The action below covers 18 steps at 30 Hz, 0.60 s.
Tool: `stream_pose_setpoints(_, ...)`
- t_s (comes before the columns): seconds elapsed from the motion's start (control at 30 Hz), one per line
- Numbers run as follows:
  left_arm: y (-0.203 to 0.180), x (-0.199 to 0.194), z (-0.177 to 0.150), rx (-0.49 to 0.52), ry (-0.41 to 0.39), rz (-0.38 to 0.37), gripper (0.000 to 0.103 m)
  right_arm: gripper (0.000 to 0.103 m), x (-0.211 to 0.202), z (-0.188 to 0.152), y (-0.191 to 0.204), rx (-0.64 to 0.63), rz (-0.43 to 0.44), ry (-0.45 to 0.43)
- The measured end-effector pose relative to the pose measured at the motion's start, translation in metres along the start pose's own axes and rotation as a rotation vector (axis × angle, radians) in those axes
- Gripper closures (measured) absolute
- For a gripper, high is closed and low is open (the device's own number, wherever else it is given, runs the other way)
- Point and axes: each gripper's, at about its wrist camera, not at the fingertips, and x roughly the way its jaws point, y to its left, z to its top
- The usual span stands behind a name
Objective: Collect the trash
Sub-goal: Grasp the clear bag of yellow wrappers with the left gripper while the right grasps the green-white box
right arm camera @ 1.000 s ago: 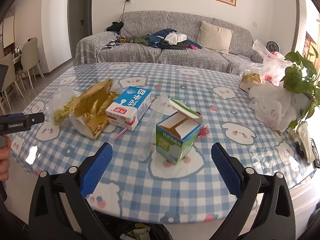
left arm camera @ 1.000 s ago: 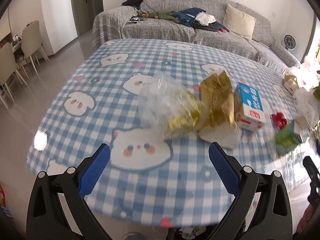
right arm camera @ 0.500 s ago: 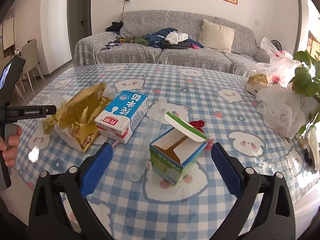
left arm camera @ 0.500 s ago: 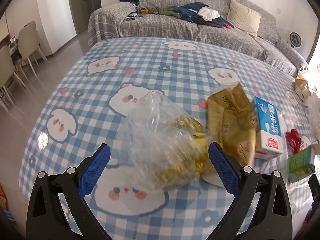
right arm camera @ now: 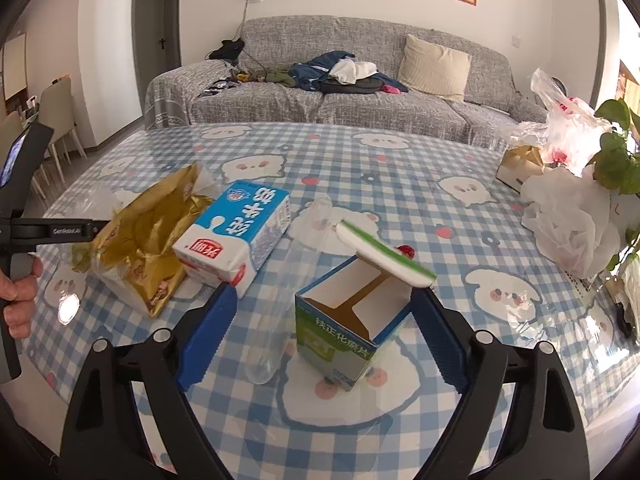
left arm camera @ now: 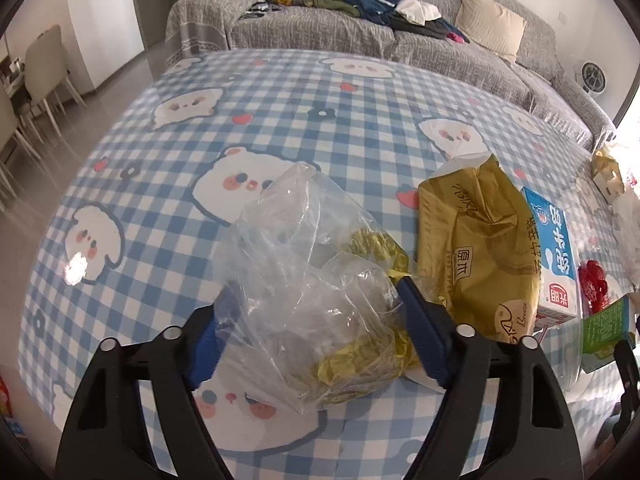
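A crumpled clear plastic bag (left arm camera: pixel 304 280) with gold wrappers inside lies on the checked table (left arm camera: pixel 280 100). My left gripper (left arm camera: pixel 314 332) straddles it, jaws closing, with the bag between the blue pads and not visibly squeezed. Right of it lie a gold foil bag (left arm camera: pixel 476 248) and a blue-and-white milk carton (left arm camera: pixel 556 248). My right gripper (right arm camera: pixel 320 344) stands over an open green-and-white box (right arm camera: pixel 340 332) and a clear plastic tube (right arm camera: pixel 288 292). Its jaws are closing; the left pad is apart from both.
White plastic bags (right arm camera: pixel 572 220), a leafy plant (right arm camera: pixel 616 160) and a small cardboard box (right arm camera: pixel 520 164) crowd the table's right side. A red scrap (right arm camera: pixel 406 250) lies behind the green box. A grey sofa (right arm camera: pixel 360 108) stands beyond the table; chairs (left arm camera: pixel 44 68) stand far left.
My left gripper came forward and down over the clear bag and its jaws narrowed around it. My right gripper moved closer to the green box and its jaws narrowed too.
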Motion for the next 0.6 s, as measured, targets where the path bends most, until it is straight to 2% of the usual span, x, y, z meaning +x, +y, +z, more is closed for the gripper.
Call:
stream_pose_setpoints(0.3, 0.0, -0.003, -0.002, -0.012, 0.009, 0.002, 0.056, 0.019, 0.008, 0.002, -0.012, 0.042, -0.034, 0.01)
stream_pose_setpoints(0.4, 0.001, -0.005, -0.003, -0.021, 0.005, -0.005, 0.062, 0.019, 0.012, 0.0, -0.012, 0.039, -0.04, 0.022)
stream_pose_setpoints(0.6, 0.0, -0.013, -0.004, -0.023, -0.012, -0.019, 0.069, 0.032, 0.017, -0.003, -0.009, 0.024, -0.042, 0.043)
